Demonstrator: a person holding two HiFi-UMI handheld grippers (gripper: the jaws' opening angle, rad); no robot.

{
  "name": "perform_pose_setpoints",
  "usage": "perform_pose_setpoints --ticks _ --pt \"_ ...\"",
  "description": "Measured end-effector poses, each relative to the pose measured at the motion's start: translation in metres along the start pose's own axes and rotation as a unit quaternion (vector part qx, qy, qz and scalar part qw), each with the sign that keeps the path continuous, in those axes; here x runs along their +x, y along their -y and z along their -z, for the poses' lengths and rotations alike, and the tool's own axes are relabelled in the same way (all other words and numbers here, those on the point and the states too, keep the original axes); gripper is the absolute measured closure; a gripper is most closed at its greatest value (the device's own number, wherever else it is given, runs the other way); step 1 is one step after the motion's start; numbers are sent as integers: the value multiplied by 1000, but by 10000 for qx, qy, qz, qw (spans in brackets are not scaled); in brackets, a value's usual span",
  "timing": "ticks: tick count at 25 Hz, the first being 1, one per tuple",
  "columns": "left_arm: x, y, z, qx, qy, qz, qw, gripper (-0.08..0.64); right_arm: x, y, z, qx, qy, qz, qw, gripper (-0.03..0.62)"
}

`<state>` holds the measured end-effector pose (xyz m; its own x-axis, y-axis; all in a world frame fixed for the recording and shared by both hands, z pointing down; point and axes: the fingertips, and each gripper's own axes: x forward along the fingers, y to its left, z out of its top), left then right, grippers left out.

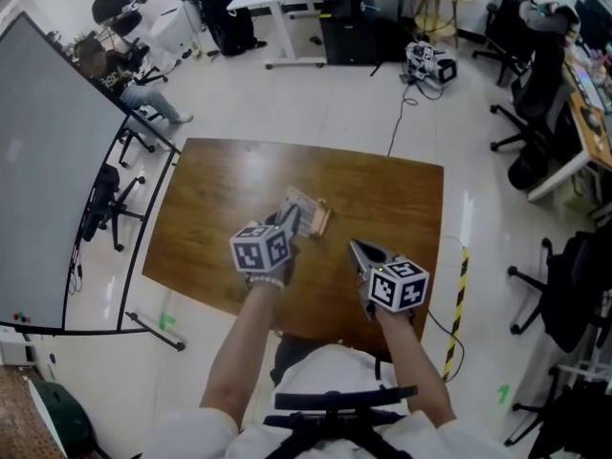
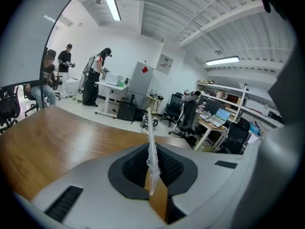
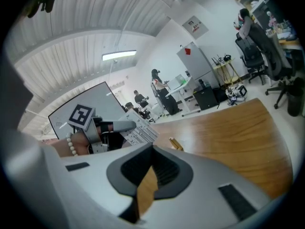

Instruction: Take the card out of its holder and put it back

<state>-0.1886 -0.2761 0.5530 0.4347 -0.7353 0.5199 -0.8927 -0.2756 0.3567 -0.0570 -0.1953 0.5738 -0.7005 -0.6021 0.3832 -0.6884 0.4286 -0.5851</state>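
A white printed card (image 1: 304, 202) is pinched in my left gripper (image 1: 292, 220) above the middle of the brown wooden table (image 1: 402, 199). In the left gripper view the card (image 2: 150, 137) shows edge-on, standing upright between the shut jaws of that gripper (image 2: 152, 163). A small wooden card holder (image 1: 322, 221) lies on the table just right of the card, apart from it. My right gripper (image 1: 356, 247) hovers to the holder's lower right, shut with nothing in it. The right gripper view shows the left gripper (image 3: 125, 125), the card (image 3: 139, 133) and the holder (image 3: 175, 143) beyond its own jaws (image 3: 152, 149).
A grey partition board (image 1: 57, 189) stands along the table's left side. A striped yellow-black strip (image 1: 461, 285) and a cable (image 1: 406, 103) lie on the floor to the right. Office chairs (image 1: 564, 285), desks and seated people (image 1: 120, 65) surround the table.
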Motion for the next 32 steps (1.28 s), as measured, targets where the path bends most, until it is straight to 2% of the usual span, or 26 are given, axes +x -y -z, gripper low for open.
perform_pose_setpoints --ticks 8,20,32 --pt "25 -9 -3 57 -189 35 9998 548 12 11 1 103 -61 74 9999 584" --pt "51 -16 15 91 -424 15 9991 548 20 16 4 144 -163 84 9997 584" --pt "56 -14 18 122 -457 -15 9989 548 19 27 2 242 -151 119 9995 584"
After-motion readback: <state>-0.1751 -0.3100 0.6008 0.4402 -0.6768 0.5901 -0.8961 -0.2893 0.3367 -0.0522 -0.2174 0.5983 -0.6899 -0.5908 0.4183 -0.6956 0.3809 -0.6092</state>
